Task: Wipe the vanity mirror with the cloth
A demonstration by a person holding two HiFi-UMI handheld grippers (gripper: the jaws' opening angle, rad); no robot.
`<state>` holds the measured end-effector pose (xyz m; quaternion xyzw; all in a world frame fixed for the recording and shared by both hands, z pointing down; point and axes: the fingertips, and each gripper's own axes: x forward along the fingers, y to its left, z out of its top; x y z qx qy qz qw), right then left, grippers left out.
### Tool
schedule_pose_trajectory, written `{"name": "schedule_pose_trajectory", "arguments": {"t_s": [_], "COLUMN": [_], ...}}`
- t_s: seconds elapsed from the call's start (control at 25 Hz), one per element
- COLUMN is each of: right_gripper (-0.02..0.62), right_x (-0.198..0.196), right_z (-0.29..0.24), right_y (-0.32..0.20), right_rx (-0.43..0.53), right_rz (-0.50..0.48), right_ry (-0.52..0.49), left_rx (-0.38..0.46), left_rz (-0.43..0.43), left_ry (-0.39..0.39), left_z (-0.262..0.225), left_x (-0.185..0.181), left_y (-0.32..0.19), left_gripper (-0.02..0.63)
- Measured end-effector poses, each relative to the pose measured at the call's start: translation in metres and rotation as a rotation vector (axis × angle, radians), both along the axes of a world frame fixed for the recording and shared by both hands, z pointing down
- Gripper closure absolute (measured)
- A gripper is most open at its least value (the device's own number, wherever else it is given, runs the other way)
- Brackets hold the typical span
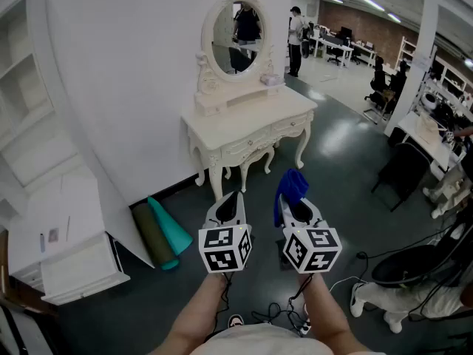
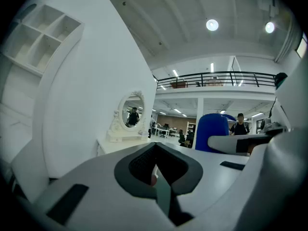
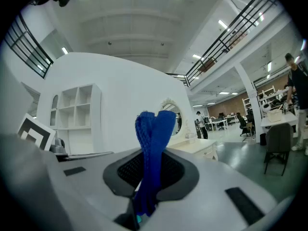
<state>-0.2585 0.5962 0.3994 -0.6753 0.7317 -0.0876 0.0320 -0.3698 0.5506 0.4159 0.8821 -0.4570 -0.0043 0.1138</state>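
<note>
An oval vanity mirror (image 1: 237, 36) in a carved cream frame stands on a cream dressing table (image 1: 251, 126) against the white wall, a few steps ahead. The mirror (image 2: 131, 111) shows small in the left gripper view, and part of the mirror (image 3: 176, 115) peeks out behind the cloth in the right gripper view. My right gripper (image 1: 290, 200) is shut on a blue cloth (image 1: 291, 191), which sticks up between its jaws as a folded blue cloth (image 3: 152, 146). My left gripper (image 1: 230, 202) is shut with nothing in it. Both grippers are held side by side over the floor, short of the table.
A teal and an olive rolled mat (image 1: 166, 230) lean at the wall's foot. White shelving (image 1: 52, 220) stands at the left. A black chair (image 1: 403, 170) and a white desk (image 1: 427, 134) are at the right. Cables (image 1: 275, 313) lie on the dark floor. A person (image 1: 295, 40) stands far back.
</note>
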Motion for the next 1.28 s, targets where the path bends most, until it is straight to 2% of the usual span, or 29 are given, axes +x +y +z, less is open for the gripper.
{"name": "schedule_pose_trajectory", "arguments": {"t_s": [0.36, 0.56, 0.64, 0.92, 1.28], "right_gripper": [0.531, 0.528, 0.528, 0.528, 0.528], "right_x": [-0.012, -0.024, -0.025, -0.006, 0.025], "right_z": [0.005, 0.008, 0.013, 0.03, 0.04], "right_y": [-0.009, -0.02, -0.021, -0.036, -0.097], "right_rx": [-0.004, 0.004, -0.006, -0.052, -0.051], "right_rz": [0.014, -0.001, 0.008, 0.061, 0.065], "right_ry": [-0.013, -0.076, -0.068, -0.092, -0.113], "left_rx": [0.001, 0.001, -0.008, -0.031, -0.027], "left_rz": [0.013, 0.018, 0.015, 0.04, 0.032], "left_ry": [-0.019, -0.028, -0.025, -0.061, -0.093], "left_z": [0.005, 0.011, 0.016, 0.034, 0.046], "left_x": [-0.013, -0.026, -0.03, -0.023, 0.0], "left_y": [-0.008, -0.018, -0.023, -0.036, -0.092], "left_gripper": [0.601, 0.602, 0.601, 0.601, 0.602]}}
